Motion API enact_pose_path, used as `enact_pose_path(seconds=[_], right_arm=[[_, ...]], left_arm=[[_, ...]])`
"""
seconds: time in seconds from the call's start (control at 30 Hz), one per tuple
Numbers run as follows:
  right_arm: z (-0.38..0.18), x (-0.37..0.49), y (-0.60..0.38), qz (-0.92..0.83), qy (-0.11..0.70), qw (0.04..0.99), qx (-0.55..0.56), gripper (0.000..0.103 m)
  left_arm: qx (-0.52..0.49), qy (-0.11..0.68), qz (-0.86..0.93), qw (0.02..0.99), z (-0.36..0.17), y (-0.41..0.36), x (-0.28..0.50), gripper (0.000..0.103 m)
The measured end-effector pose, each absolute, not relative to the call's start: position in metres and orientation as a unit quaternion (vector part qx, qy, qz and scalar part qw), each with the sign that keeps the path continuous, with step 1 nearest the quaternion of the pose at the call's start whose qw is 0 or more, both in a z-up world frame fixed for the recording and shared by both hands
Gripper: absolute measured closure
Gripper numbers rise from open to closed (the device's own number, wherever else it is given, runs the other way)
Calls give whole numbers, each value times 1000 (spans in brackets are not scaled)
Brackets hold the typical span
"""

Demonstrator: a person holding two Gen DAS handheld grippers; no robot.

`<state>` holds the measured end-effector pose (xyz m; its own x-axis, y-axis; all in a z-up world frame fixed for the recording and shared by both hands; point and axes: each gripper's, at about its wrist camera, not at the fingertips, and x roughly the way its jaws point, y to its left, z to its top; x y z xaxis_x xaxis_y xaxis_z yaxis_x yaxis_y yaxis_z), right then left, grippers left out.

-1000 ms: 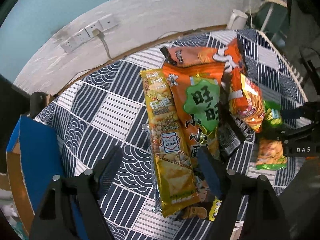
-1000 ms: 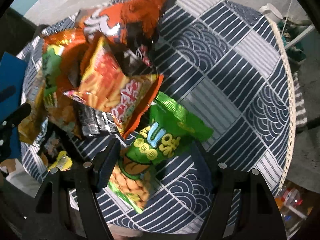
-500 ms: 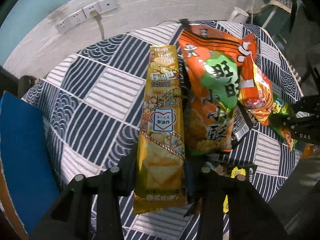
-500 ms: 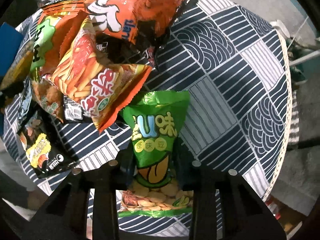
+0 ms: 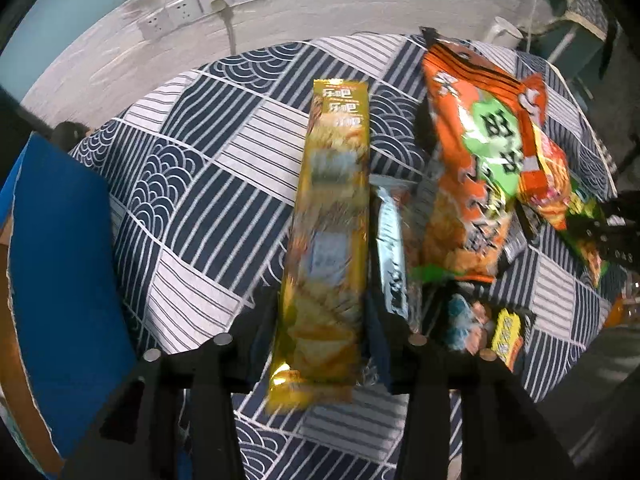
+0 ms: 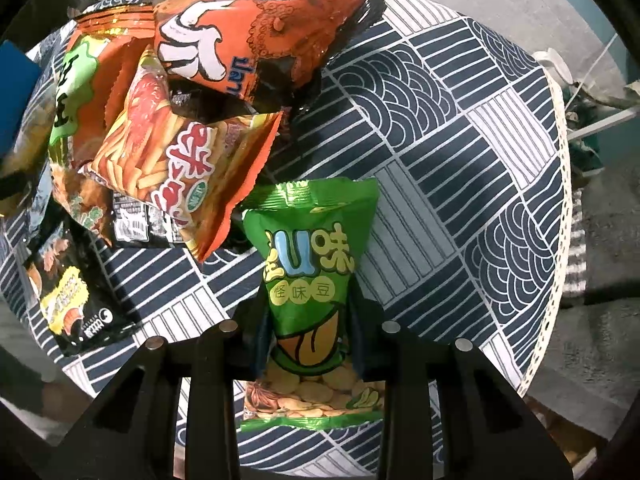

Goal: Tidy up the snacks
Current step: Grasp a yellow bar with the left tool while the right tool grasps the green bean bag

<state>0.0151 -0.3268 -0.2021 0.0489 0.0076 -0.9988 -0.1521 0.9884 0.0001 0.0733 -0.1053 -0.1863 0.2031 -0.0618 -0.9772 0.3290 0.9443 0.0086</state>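
On the patterned tablecloth point(image 5: 224, 184) a long yellow snack pack point(image 5: 336, 184) runs lengthwise between the fingers of my left gripper point(image 5: 322, 312). Both pads touch its sides near its lower end, and the jaws are opening slightly. The pack looks blurred and lies apart from the pile. My right gripper point(image 6: 308, 320) is shut on the waist of a green bean snack bag point(image 6: 312, 248), which is pinched narrow; its clear bottom shows beans below the fingers.
The pile holds an orange-and-green bag point(image 5: 476, 168), a silver pack point(image 5: 390, 240), a red fries bag point(image 6: 172, 168), an orange squid bag point(image 6: 256, 48) and a small black pack point(image 6: 76, 308). A blue board point(image 5: 60, 280) stands left. The table's edge point(image 6: 560, 200) curves right.
Both grippers closed: the left on the yellow pack, the right on the green bag. The yellow pack moved left out of the pile, uncovering a silver pack. The green bag turned lengthwise.
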Motion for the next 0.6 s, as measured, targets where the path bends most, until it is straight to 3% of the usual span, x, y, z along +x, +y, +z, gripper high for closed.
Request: enact_pose_path(seconds=[0.17,0.3,0.6], right_arm=[[-204,22,-331,58,684,726,-51,73],[-205,21,-331,58,680,728,-57,72],[-213,44,-364,55,672,736,-54,71]], left_arm=[[112,614,-120,772,-190,-110,87,39],[134,611,-117,771,-197,-121,96,33],[153,608,-105,772,-210,-130,116,32]])
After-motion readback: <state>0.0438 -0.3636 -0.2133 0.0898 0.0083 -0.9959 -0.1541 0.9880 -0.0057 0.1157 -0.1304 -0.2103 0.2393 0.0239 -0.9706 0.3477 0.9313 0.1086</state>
